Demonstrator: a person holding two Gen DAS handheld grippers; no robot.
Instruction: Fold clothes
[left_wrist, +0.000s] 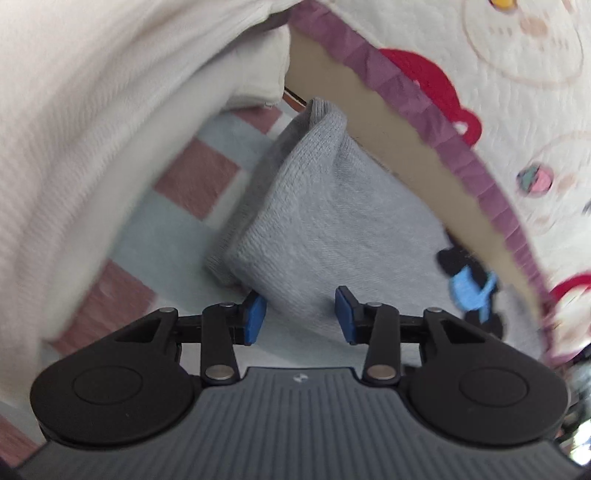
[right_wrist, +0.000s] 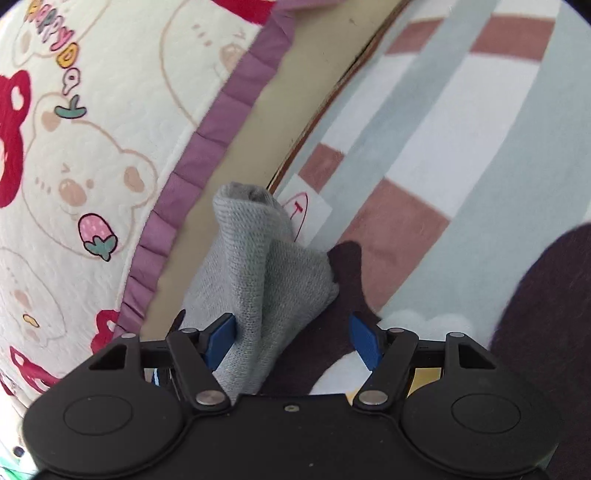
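my left gripper (left_wrist: 301, 315) is spread, blue pads apart, with a corner of the folded grey knitted garment (left_wrist: 325, 206) lying between them; neither pad is visibly pressing the cloth. the garment rests on the checked pink, pale blue and white blanket (left_wrist: 192, 177), its far end close to the tan board (left_wrist: 399, 147) that runs under the cream quilt with bear and strawberry prints and purple ruffled trim (left_wrist: 517, 110). a cream ribbed knit cloth (left_wrist: 74, 129) hangs over the left of this view, blurred. my right gripper shows at the garment's right edge (left_wrist: 471, 291), blurred.

my right gripper (right_wrist: 293, 341) is also released, pads wide apart. the grey knitted garment (right_wrist: 258, 266) stands bunched in an upright fold against the left pad (right_wrist: 221, 338); the right pad is clear of it. beneath it lies a dark maroon cloth (right_wrist: 347, 273), with more of the same colour at the right edge. the quilt (right_wrist: 92, 147) fills the left, the blanket (right_wrist: 461, 129) the right.
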